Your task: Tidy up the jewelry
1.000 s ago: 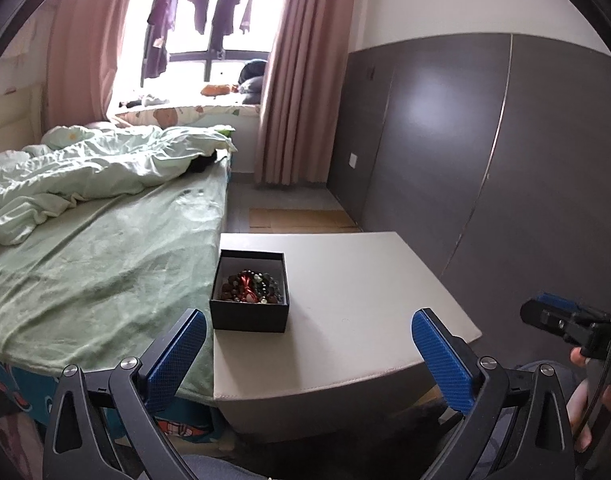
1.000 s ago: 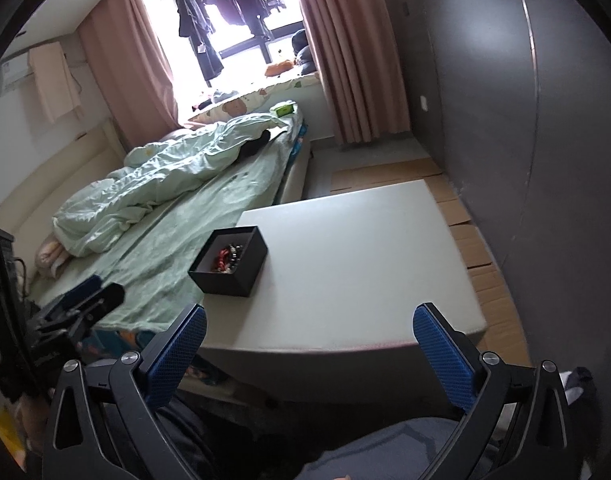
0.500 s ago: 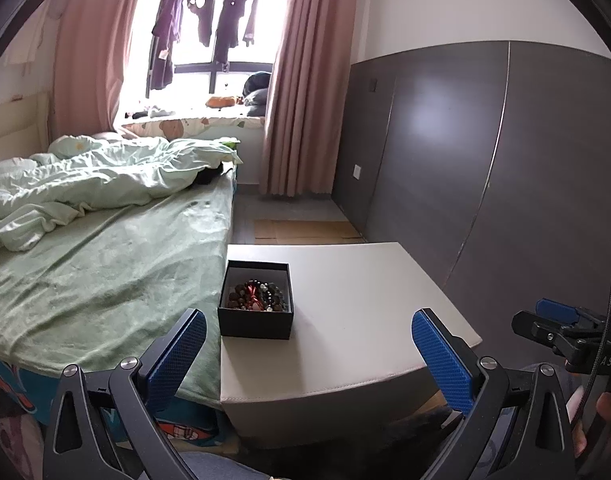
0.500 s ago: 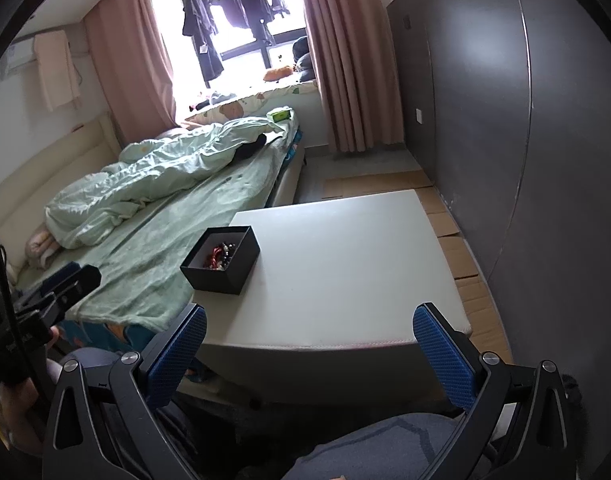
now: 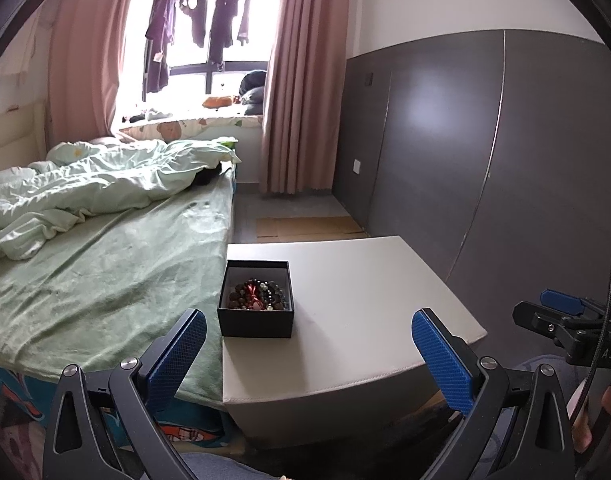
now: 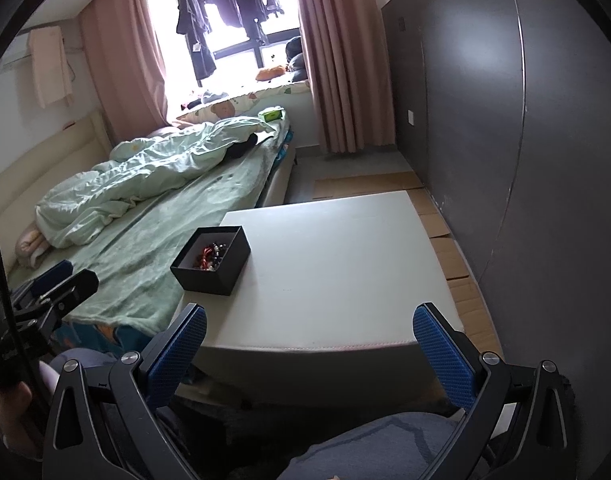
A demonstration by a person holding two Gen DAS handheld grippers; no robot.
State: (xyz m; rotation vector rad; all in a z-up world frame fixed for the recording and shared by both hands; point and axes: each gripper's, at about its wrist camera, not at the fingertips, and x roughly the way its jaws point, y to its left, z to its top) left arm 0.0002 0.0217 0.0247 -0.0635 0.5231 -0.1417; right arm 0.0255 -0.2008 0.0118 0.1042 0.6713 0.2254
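Note:
An open black box [image 5: 256,322] stands on the left part of a white table [image 5: 365,280]. It holds a heap of beaded bracelets [image 5: 257,299] with a red cord. The box also shows in the right wrist view [image 6: 213,264], with the bracelets [image 6: 210,257] inside and the table [image 6: 337,264] under it. My left gripper [image 5: 309,348] is open and empty, short of the table's near edge. My right gripper [image 6: 309,348] is open and empty, also short of the near edge. Each gripper shows at the edge of the other's view.
A bed with a green sheet [image 5: 105,264] and a rumpled duvet [image 5: 85,192] touches the table's left side. A dark grey panelled wall [image 5: 485,152] runs along the right. Flattened cardboard [image 5: 305,226] lies on the floor beyond the table. My knee [image 6: 385,444] is below.
Both grippers have drawn back and tilted up a little, so the table and box sit lower and farther in view. Both stay open and empty.

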